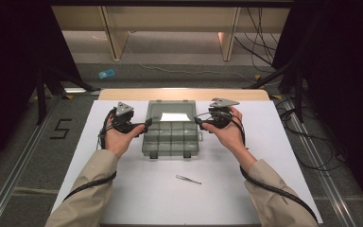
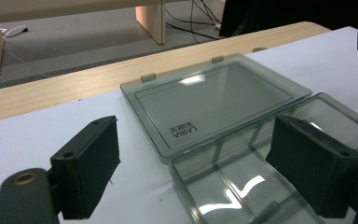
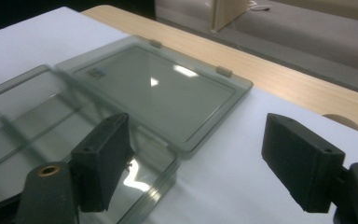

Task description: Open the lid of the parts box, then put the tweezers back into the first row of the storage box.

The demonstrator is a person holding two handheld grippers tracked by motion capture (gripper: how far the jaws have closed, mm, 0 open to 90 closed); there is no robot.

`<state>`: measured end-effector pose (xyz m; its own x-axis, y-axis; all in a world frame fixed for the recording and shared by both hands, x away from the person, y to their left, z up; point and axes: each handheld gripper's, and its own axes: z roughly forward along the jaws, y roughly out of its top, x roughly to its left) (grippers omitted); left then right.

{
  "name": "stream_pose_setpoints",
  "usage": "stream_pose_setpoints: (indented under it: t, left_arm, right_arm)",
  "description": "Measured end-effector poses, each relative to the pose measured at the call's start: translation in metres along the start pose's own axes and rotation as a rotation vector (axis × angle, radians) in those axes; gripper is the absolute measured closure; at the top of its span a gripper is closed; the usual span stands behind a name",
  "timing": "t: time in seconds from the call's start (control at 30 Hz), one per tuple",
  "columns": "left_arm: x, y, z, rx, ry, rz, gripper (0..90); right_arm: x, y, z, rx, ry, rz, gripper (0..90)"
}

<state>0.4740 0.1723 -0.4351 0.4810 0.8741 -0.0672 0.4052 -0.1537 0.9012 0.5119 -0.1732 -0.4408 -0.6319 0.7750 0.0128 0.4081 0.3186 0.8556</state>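
A clear grey plastic compartment box (image 1: 171,137) lies open on the white table top (image 1: 142,189), its lid (image 1: 172,111) folded flat toward the far side. The compartments look empty. My left gripper (image 1: 147,124) sits at the box's left edge, open. In the left gripper view its jaws (image 2: 196,149) straddle the tray's near corner (image 2: 223,182) without pressing on it, with the lid (image 2: 214,102) beyond. My right gripper (image 1: 197,118) is at the box's right edge, open. In the right gripper view its jaws (image 3: 200,158) stand wide over the tray's corner (image 3: 23,116) and the lid (image 3: 158,93).
Metal tweezers (image 1: 188,179) lie on the white top, nearer the person than the box. A wooden strip (image 1: 184,93) borders the far edge. On the floor beyond are a blue object (image 1: 106,74) and cables (image 1: 312,142).
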Motion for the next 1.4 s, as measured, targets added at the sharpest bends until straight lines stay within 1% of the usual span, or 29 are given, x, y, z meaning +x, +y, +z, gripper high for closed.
stream_pose_setpoints:
  t: [0.03, 0.07, 0.1, 0.13, 0.17, 0.2, 0.27, 0.33, 0.37, 0.43, 0.5, 0.57, 0.6, 0.7, 0.73, 0.77, 0.87, 0.97, 1.07, 1.1, 1.17, 1.3, 1.4]
  left_arm:
    - [0.0, -0.001, -0.004, 0.0, -0.004, 0.009, 14.8]
    - [-0.002, -0.002, -0.008, 0.001, -0.007, 0.01, 14.5]
    - [-0.004, -0.003, -0.012, 0.007, -0.014, 0.023, 13.8]
    - [-0.006, -0.004, -0.016, 0.012, -0.024, 0.019, 12.4]
    - [-0.009, -0.006, -0.02, 0.017, -0.037, 0.016, 11.5]
    - [-0.012, -0.008, -0.024, 0.02, -0.048, 0.023, 11.3]
    - [-0.017, -0.01, -0.031, 0.018, -0.068, 0.034, 9.6]
    - [-0.023, -0.012, -0.039, 0.014, -0.077, 0.045, 7.2]
    - [-0.025, -0.013, -0.041, 0.013, -0.084, 0.047, 6.9]
    - [-0.032, -0.015, -0.048, 0.016, -0.107, 0.058, 5.4]
    - [-0.037, -0.017, -0.053, 0.015, -0.12, 0.068, 4.5]
    - [-0.043, -0.02, -0.058, 0.011, -0.134, 0.076, 3.5]
    - [-0.044, -0.021, -0.059, 0.007, -0.137, 0.073, 3.4]
    - [-0.048, -0.027, -0.065, 0.008, -0.145, 0.074, 3.1]
    - [-0.049, -0.029, -0.066, 0.007, -0.15, 0.074, 3.1]
    - [-0.051, -0.031, -0.067, 0.007, -0.157, 0.072, 3.2]
    - [-0.054, -0.036, -0.071, 0.003, -0.161, 0.084, 3.2]
    - [-0.058, -0.039, -0.073, 0.003, -0.168, 0.081, 3.2]
    - [-0.058, -0.039, -0.073, -0.003, -0.166, 0.084, 3.3]
    - [-0.058, -0.039, -0.073, -0.003, -0.165, 0.085, 3.3]
    - [-0.058, -0.039, -0.073, -0.004, -0.162, 0.085, 3.3]
    - [-0.058, -0.039, -0.074, -0.004, -0.152, 0.091, 3.3]
    - [-0.057, -0.039, -0.075, -0.014, -0.152, 0.08, 2.7]
  right_arm:
    - [0.002, -0.001, -0.004, -0.004, 0.01, -0.002, 23.7]
    - [0.003, -0.003, -0.007, -0.007, 0.033, -0.012, 23.2]
    - [0.005, -0.004, -0.011, -0.009, 0.041, -0.017, 23.0]
    - [0.007, -0.006, -0.016, -0.009, 0.056, -0.031, 22.8]
    - [0.01, -0.007, -0.02, -0.008, 0.079, -0.035, 22.6]
    - [0.013, -0.009, -0.024, -0.012, 0.092, -0.045, 22.5]
    - [0.019, -0.013, -0.033, 0.001, 0.128, -0.067, 22.1]
    - [0.025, -0.017, -0.04, -0.011, 0.154, -0.09, 21.9]
    - [0.029, -0.019, -0.045, -0.006, 0.172, -0.09, 21.9]
    - [0.034, -0.022, -0.053, -0.012, 0.2, -0.102, 22.4]
    - [0.039, -0.026, -0.06, -0.013, 0.222, -0.11, 22.7]
    - [0.043, -0.031, -0.066, -0.023, 0.228, -0.127, 23.1]
    - [0.045, -0.034, -0.07, -0.01, 0.238, -0.129, 23.5]
    - [0.05, -0.042, -0.079, -0.006, 0.249, -0.14, 24.1]
    - [0.051, -0.044, -0.082, 0.0, 0.259, -0.132, 24.2]
    - [0.052, -0.046, -0.085, -0.008, 0.255, -0.139, 24.2]
    - [0.055, -0.052, -0.094, -0.008, 0.256, -0.14, 24.2]
    - [0.057, -0.056, -0.101, -0.014, 0.257, -0.145, 24.2]
    - [0.056, -0.058, -0.103, -0.014, 0.253, -0.154, 24.2]
    - [0.057, -0.059, -0.102, -0.027, 0.253, -0.147, 24.2]
    - [0.056, -0.059, -0.103, -0.012, 0.257, -0.147, 24.2]
    - [0.056, -0.06, -0.101, -0.012, 0.264, -0.15, 24.2]
    - [0.057, -0.059, -0.102, -0.017, 0.263, -0.154, 24.2]
